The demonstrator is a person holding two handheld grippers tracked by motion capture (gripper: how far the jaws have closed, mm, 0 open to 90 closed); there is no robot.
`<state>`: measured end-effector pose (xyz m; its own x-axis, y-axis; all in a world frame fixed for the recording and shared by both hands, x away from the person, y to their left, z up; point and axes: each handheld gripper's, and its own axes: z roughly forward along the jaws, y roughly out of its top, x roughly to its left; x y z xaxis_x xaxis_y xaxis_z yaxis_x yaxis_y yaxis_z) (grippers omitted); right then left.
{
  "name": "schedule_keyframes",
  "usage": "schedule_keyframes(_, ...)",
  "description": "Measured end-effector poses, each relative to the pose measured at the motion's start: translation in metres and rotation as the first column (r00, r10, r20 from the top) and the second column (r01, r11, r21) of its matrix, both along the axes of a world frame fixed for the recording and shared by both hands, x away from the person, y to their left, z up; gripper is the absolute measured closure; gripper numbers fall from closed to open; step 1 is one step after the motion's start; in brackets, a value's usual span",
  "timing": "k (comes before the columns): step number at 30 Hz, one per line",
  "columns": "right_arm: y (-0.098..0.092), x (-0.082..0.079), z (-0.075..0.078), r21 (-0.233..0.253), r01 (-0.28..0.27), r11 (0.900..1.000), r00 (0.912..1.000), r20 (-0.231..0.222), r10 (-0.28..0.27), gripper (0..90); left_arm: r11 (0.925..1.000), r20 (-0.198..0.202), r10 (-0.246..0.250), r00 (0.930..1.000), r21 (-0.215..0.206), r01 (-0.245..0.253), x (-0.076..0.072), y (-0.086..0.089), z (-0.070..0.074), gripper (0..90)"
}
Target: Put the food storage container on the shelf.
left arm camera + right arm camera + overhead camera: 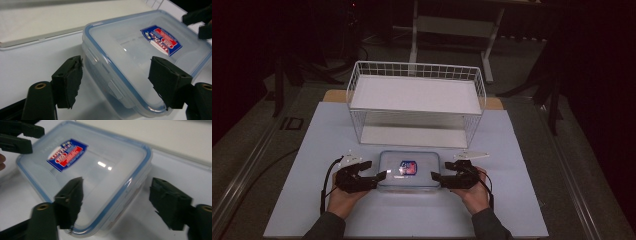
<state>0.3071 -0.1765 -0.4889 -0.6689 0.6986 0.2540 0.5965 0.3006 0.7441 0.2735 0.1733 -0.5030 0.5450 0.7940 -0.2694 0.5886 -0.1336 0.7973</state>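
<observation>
A clear plastic container [409, 172] with a blue-rimmed lid and a red and blue label [408, 167] lies flat on the white table top, in front of the wire shelf. My left gripper [381, 176] is at its left end and my right gripper [435, 176] at its right end, both open. In the left gripper view the container [135, 50] has its near corner between the spread jaws of the left gripper [116, 75]. In the right gripper view one corner of the container [100, 160] likewise sits between the jaws of the right gripper [116, 195]. I cannot tell whether the pads touch it.
A white wire shelf [417, 97] with two levels stands behind the container, both levels bare. The white table top [312, 150] has free room left, right and in front. Dark floor and a table frame [452, 25] lie beyond.
</observation>
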Motion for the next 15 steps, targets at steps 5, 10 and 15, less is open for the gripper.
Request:
schedule_keyframes(5, 0.001, 0.006, -0.006, 0.053, 0.0, 0.999, 0.9974, -0.072, 0.004, 18.2, 0.9991, -0.042, -0.004, 0.9991, -0.043, 0.002, 0.004, 0.004, -0.003, 23.6)
schedule_keyframes(10, 0.006, 0.011, -0.014, 0.118, -0.027, 0.993, 0.988, -0.148, 0.044, 14.8, 0.991, -0.13, -0.035, 0.9908, -0.133, 0.017, 0.013, 0.011, -0.009, 22.8)
schedule_keyframes(15, 0.008, 0.014, -0.017, 0.134, -0.017, 0.991, 0.9811, -0.189, 0.042, 12.5, 0.9845, -0.164, -0.057, 0.9849, -0.173, 0.028, 0.016, 0.013, -0.01, 25.2)
